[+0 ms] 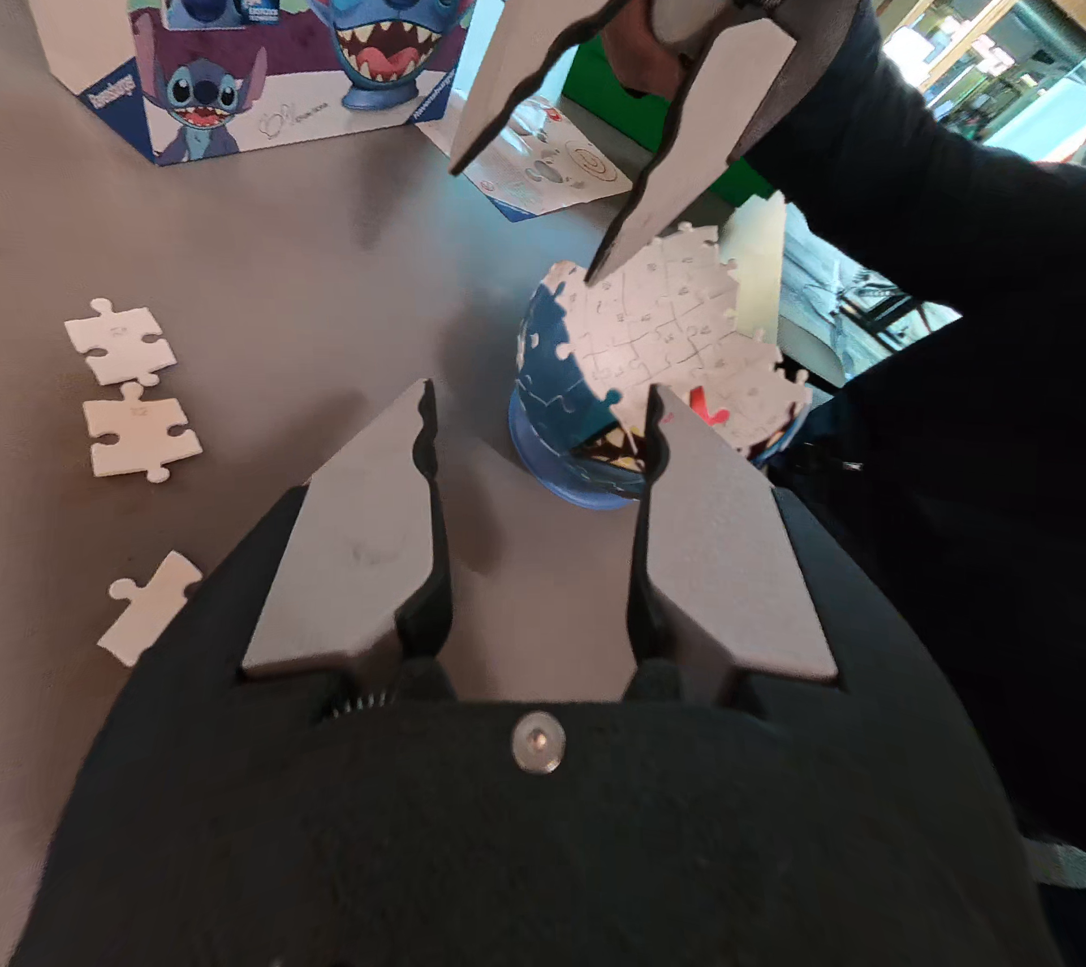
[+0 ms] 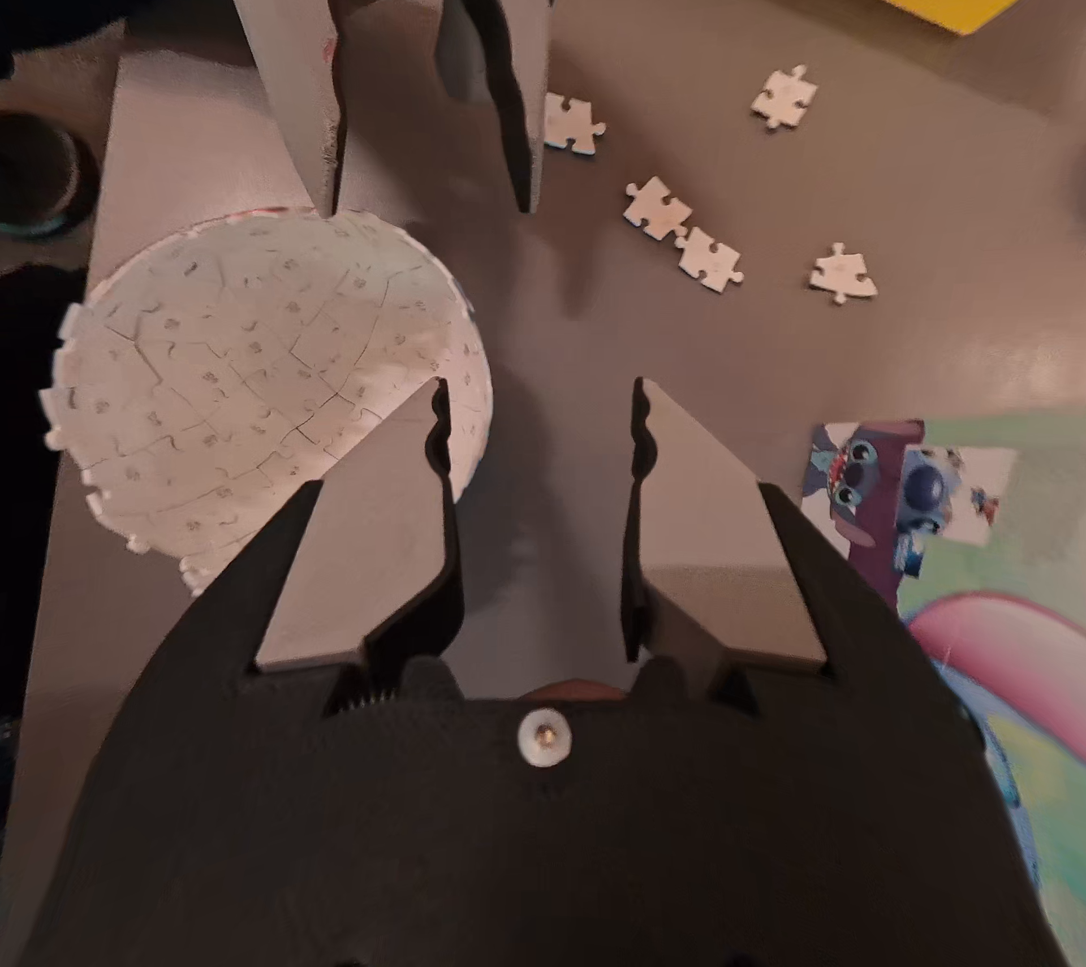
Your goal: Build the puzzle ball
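The grey matte table [image 1: 305, 257] carries all items in view. At its far side in the left wrist view stands the large printed cardboard puzzle box [image 1: 282, 16], showing a blue cartoon creature; it is upright and well apart from the ball. In the right wrist view the same box [image 2: 940, 516] appears at the right edge.

The left hand-held gripper [image 1: 540, 410], black body with grey flat fingers, has its jaws apart and holds nothing. Its right finger overlaps the near edge of the ball in that view; contact cannot be confirmed. From the right wrist view this gripper [image 2: 429, 210] comes in from the top, one fingertip at the ball's rim.

The right hand-held gripper [image 2: 538, 392], of the same build, also has its jaws apart and empty. In the left wrist view it [image 1: 523, 228] reaches down from above, one fingertip at the upper rim of the ball.

The partly built puzzle ball [image 1: 646, 345], an open shell with white inner faces and a blue outer skin, sits on a blue round stand [image 1: 546, 469] near the table's edge, between the two grippers.

A folded white instruction sheet [image 1: 546, 163] lies flat beside the box.

Loose white jigsaw pieces [image 1: 126, 386] lie face-down on the table, well apart from the ball; the right wrist view shows five of them [image 2: 681, 234].
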